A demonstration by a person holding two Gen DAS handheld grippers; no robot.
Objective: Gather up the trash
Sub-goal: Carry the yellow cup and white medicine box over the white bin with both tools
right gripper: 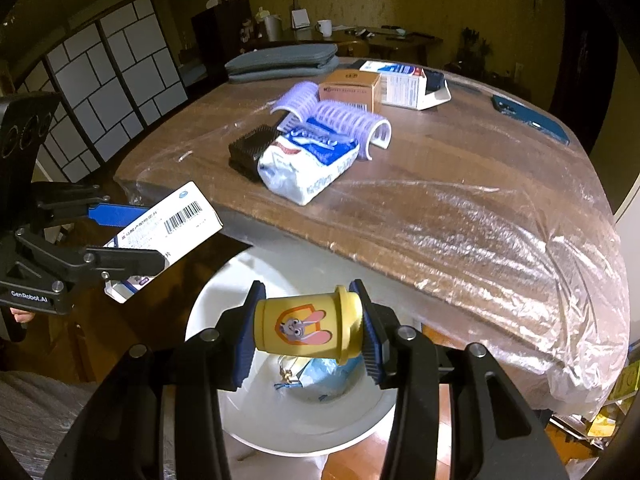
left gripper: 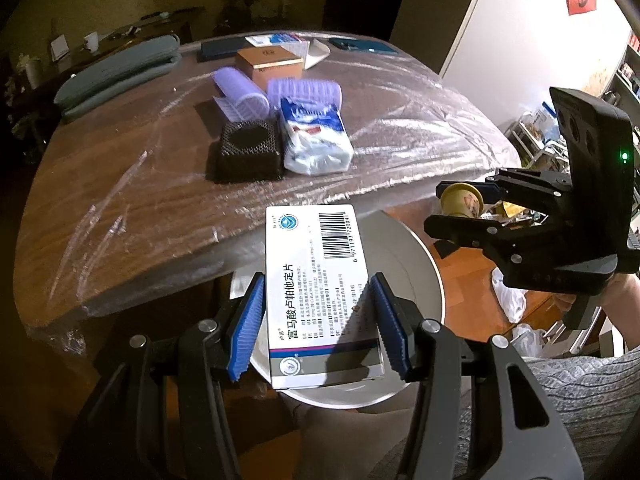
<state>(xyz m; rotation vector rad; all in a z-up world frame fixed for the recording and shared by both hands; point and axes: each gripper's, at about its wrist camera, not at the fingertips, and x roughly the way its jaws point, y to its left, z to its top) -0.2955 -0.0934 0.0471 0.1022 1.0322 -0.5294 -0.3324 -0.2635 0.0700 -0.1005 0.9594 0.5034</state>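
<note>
My left gripper [left gripper: 318, 326] is shut on a white medicine box [left gripper: 316, 288] with a barcode, held over the white bin [left gripper: 420, 276] beside the table edge. In the right wrist view that box [right gripper: 168, 228] and the left gripper [right gripper: 132, 236] show at the left. My right gripper [right gripper: 308, 328] is shut on a small yellow cup [right gripper: 308, 326] with a rabbit picture, lying sideways above the bin [right gripper: 208, 308], which holds blue and white scraps [right gripper: 320, 376]. In the left wrist view the right gripper [left gripper: 460, 208] and cup [left gripper: 460, 200] hang at the right.
The plastic-covered wooden table [left gripper: 140, 184] carries a tissue pack [left gripper: 314, 136], a black mesh box [left gripper: 248, 152], purple hair rollers [left gripper: 272, 90], a brown box [left gripper: 270, 64], a white carton [right gripper: 404, 84] and a blue phone [right gripper: 528, 118]. Grey cushions [left gripper: 120, 70] lie at its far side.
</note>
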